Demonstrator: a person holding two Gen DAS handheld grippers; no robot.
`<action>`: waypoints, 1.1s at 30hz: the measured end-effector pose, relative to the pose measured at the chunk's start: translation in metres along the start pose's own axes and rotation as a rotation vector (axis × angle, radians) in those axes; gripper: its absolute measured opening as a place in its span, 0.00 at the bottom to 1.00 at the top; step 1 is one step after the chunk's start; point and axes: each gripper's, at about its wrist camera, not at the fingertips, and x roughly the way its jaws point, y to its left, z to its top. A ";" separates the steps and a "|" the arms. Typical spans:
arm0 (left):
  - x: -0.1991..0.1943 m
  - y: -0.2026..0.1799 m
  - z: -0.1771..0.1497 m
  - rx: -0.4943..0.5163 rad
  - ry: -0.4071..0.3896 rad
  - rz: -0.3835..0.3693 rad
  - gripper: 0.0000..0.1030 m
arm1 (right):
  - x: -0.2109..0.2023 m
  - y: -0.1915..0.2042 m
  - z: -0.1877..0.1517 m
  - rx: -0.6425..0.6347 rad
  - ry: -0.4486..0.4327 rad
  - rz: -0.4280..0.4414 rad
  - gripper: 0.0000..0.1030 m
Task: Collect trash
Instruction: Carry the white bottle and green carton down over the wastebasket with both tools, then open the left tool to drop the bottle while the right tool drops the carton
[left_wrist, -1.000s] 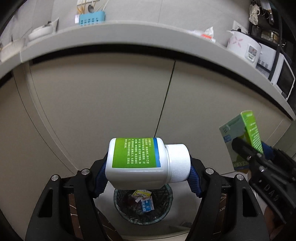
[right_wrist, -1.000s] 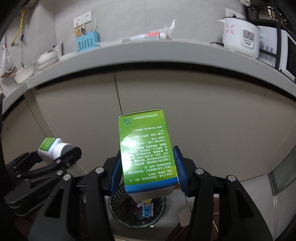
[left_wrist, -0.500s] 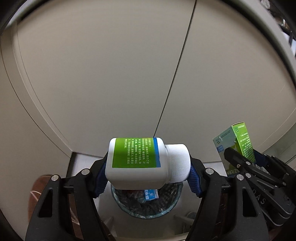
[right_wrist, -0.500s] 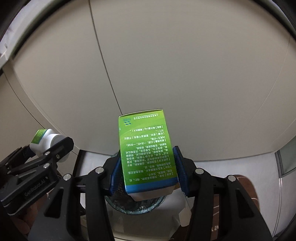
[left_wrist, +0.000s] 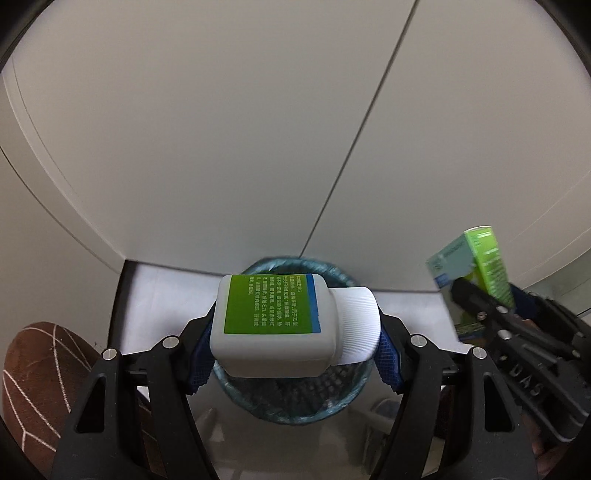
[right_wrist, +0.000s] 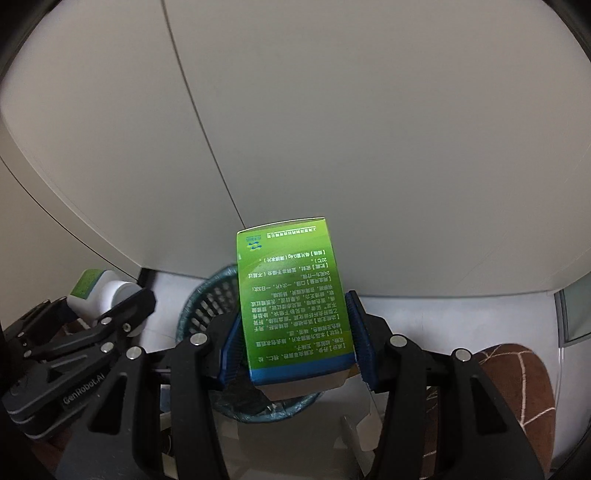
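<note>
A: Left wrist view: our left gripper (left_wrist: 295, 332) pinches the pill bottle (left_wrist: 275, 326) right over the bin (left_wrist: 291, 402). We should release only once centred.

B: Right wrist view: our right gripper (right_wrist: 293, 343) clamps the green box (right_wrist: 291, 295) above the bin's rim (right_wrist: 195, 306); pale floor (right_wrist: 424, 314), cabinet doors (right_wrist: 332, 129) behind.

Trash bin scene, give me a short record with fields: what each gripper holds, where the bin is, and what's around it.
left gripper: shut on a white bottle with a green label, lying sideways, cap to the right
right gripper: shut on a green box, held upright
bin: dark mesh basket with a bluish liner, on the floor below both items
backdrop: beige cabinet doors
stage: both items held above the bin, not yet dropped
</note>
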 end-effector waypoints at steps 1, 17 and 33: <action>0.005 0.002 0.000 -0.004 0.013 0.001 0.66 | 0.004 -0.003 0.000 0.012 0.015 -0.002 0.47; 0.017 -0.015 -0.005 0.065 0.061 -0.019 0.73 | 0.009 -0.034 -0.008 0.104 0.019 0.003 0.47; -0.001 0.017 0.011 0.034 0.003 0.029 0.94 | 0.028 0.006 0.002 -0.015 0.056 0.097 0.48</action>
